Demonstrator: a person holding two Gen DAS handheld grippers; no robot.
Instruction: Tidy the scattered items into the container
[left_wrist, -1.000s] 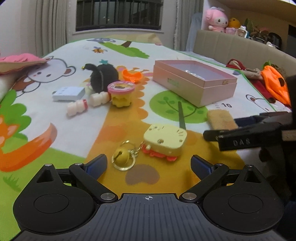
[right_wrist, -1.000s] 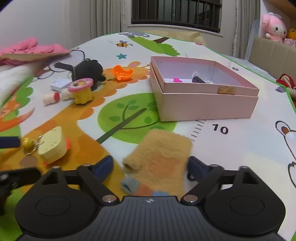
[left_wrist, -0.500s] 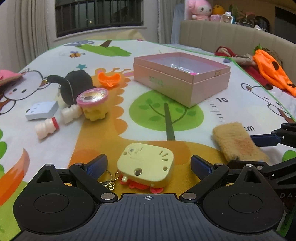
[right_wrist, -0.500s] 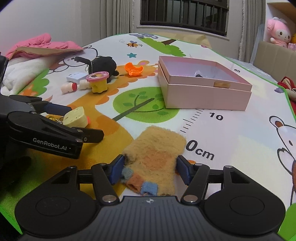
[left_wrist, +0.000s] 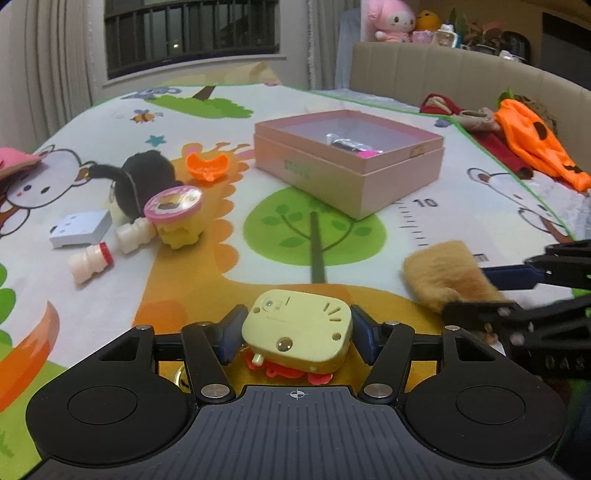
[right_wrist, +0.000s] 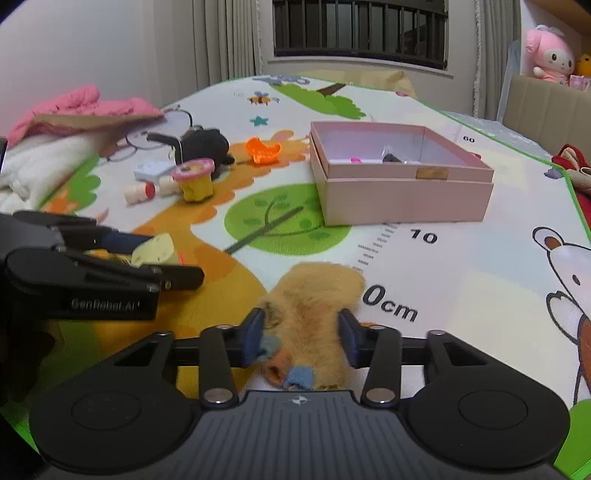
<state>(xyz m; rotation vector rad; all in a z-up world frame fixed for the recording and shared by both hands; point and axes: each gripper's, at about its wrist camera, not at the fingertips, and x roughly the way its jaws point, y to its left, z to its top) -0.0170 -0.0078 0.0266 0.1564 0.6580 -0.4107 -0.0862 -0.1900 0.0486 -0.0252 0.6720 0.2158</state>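
Left gripper (left_wrist: 295, 332) closing, pads squeezing the yellow toy (left_wrist: 297, 334) on the mat (left_wrist: 461, 229). Right gripper (right_wrist: 301, 338) closing too, clamped on the plush (right_wrist: 314, 310). Further out, pink box (right_wrist: 402, 195) open, holding a small dark item (left_wrist: 345, 144) plus a pink bit (left_wrist: 367, 154).

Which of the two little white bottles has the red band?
The nearer bottle, lying alone on the mat below the white block; the other bottle touches the yellow pink-lidded toy.
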